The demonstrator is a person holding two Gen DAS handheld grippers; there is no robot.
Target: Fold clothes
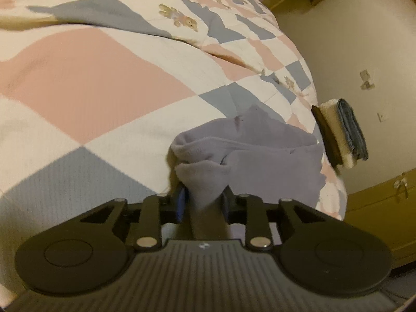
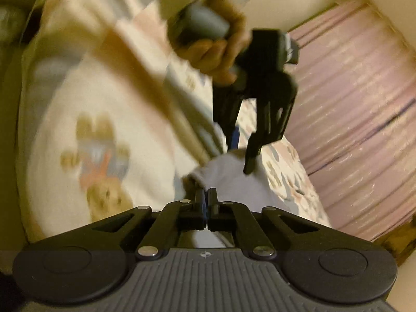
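- Sock (image 1: pixel 249 150), pale lavender, lies crumpled on bed quilt (image 1: pixel 104 78) near its right edge; quilt is checked pink, blue-grey and cream w/ teddy-bear prints.
- Left hand-held gripper (image 1: pixel 204 202): jaws part-closed, clamped on a bunched fold of the sock; fabric fills the gap btwn the blue pads (image 1: pixel 181 202) and runs back toward the camera.
- Right hand-held gripper (image 2: pixel 207 200): jaws clenched tight together at the near edge of the sock (image 2: pixel 234 182); view too blurred to say if cloth is pinched btwn them.
- In right wrist view, a person's hand (image 2: pixel 218 52) grips the handle of the left hand-held gripper (image 2: pixel 241 153), whose fingers point down onto the far part of the sock.
- Pink striped fabric (image 2: pixel 358 130) fills the right side of that view, beyond the quilt.
- Left wrist view, right of bed: small folded stack (image 1: pixel 343 135) (dark, cream, grey layers) against a pale wall (image 1: pixel 338 52); yellow-olive furniture (image 1: pixel 377 208) lower right.
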